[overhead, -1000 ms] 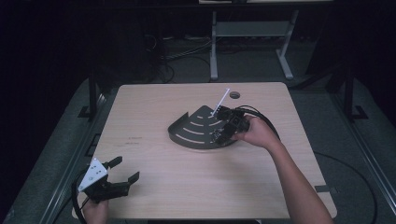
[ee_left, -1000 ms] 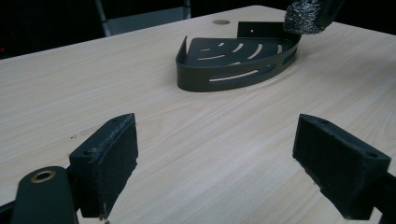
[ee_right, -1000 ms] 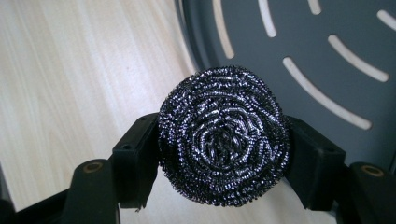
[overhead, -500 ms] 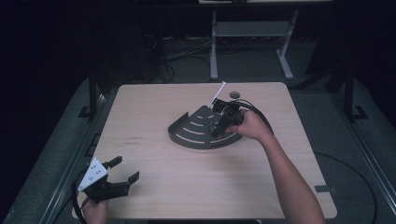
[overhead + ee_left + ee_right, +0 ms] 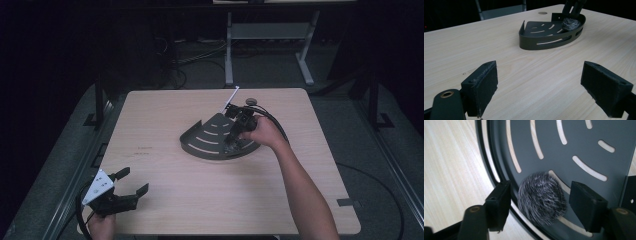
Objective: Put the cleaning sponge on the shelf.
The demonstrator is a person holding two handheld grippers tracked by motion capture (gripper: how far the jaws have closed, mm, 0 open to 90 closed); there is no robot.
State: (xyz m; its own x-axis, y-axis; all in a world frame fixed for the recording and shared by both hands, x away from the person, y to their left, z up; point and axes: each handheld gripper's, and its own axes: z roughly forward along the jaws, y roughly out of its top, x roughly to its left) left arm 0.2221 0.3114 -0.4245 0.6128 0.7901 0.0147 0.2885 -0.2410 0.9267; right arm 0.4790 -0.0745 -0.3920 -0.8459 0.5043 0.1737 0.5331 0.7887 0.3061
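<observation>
**Scourer between the right jaws, inside the corner tray**

Right gripper (image 5: 539, 202) is down over the dark corner tray (image 5: 579, 142). Steel wool scourer (image 5: 541, 198) lies on the tray floor, between the two black jaws. In the right gripper view the left pad (image 5: 499, 202) stands just beside the ball; a slim gap shows between the right pad (image 5: 586, 205) and its other side. The jaws have just been closing with the scourer between them; pads not seen pressing on it, so no grip as yet.

Scourer: round, fuzzy ball of fine grey and silver wire, darker at the core, edges blurred. It sits near the tray's curved rim, partly across one of the curved slots in the floor.

High view: right gripper (image 5: 235, 135) held over the right part of the tray (image 5: 205, 140), mid-table, hand wrapped round it.

Left gripper (image 5: 131, 185) rests low at the near left corner of the table (image 5: 165, 200), jaws wide apart, nothing between them. Its own view looks across bare wood to the tray, the scourer (image 5: 571, 23) visible at its far right end.
</observation>
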